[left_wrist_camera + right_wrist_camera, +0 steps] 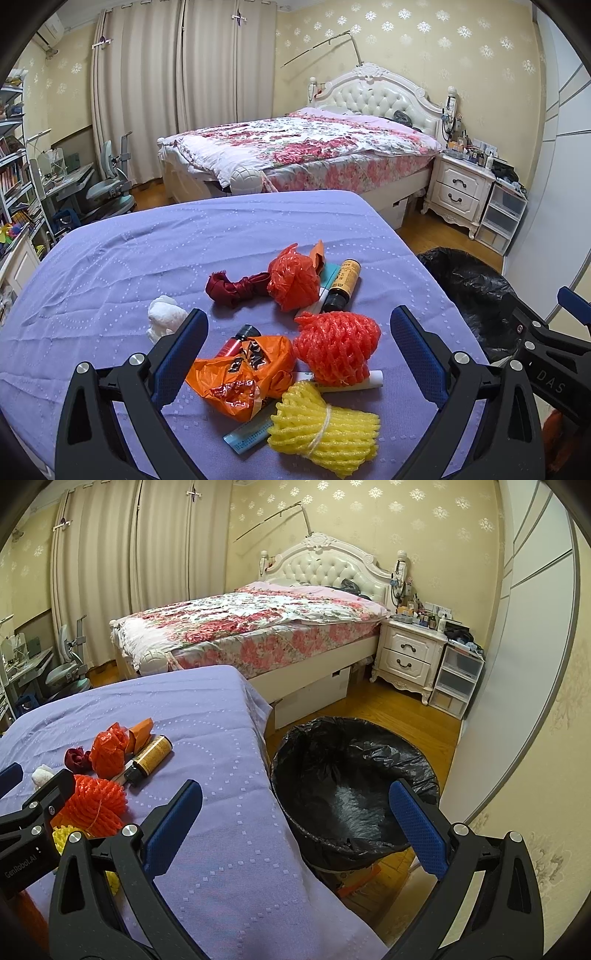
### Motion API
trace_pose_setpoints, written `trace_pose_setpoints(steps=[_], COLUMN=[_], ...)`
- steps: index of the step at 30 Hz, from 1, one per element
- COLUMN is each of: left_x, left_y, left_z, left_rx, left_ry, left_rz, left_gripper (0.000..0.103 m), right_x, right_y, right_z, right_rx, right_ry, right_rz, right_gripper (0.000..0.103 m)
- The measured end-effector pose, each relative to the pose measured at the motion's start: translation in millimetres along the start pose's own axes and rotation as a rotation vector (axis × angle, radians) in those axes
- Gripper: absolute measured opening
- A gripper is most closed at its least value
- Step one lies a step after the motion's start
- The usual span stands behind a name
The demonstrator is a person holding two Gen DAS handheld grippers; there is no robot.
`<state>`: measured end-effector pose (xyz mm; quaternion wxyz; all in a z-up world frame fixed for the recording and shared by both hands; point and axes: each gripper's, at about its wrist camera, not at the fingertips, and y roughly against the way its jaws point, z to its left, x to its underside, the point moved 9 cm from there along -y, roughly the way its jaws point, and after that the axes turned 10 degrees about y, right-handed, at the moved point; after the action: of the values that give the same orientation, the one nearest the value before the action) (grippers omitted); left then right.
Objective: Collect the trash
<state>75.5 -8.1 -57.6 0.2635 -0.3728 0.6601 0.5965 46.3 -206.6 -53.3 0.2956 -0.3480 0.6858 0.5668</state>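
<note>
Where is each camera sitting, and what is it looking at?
Left wrist: rides the left tongs, open, looking forward over the trash pile on the purple cloth; the right tongs' tip shows at right.
Right wrist: rides the right tongs, open, looking over the cloth's edge at the black-lined bin; the left tongs show at left.
Shared: red foam net, brown bottle, bed.

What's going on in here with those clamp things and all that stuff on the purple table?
A person is clearing trash with two handheld grippers. The left gripper is open above the pile: an orange bag, red foam net and yellow foam net. The right gripper is open and empty by the black-lined bin. Nothing is picked up yet.
</note>
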Motion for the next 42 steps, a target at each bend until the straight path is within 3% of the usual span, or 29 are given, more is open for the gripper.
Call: trace_pose_setpoints(steps=[31, 34, 37, 42], left_x=[3.0, 2.4, 1.4, -1.4], left_y=[1.0, 1.9, 4.0, 9.1], left_z=[-6.9, -6.7, -3.4, 11.6], left_rx=[0.009, 0.012, 0.011, 0.001], left_ry=[-0.022, -0.024, -0.023, -0.020], left_rz=[0.003, 0.006, 0.010, 0.011], left_gripper=[0.096, 0.093, 0.080, 0.078], right_x=[4.7, 4.7, 5.0, 3.0], right_y=[-0.1, 0.0, 0.9, 3.6], right_z=[-2.1, -4.0, -5.0, 4.5], right_rx=[0.002, -0.001, -0.005, -0.022], right_ry=[-0.008, -0.014, -0.016, 0.002], right_rz=[0.011, 0.013, 0.013, 0.012], right_gripper=[0.099, 0.099, 0.099, 0.098])
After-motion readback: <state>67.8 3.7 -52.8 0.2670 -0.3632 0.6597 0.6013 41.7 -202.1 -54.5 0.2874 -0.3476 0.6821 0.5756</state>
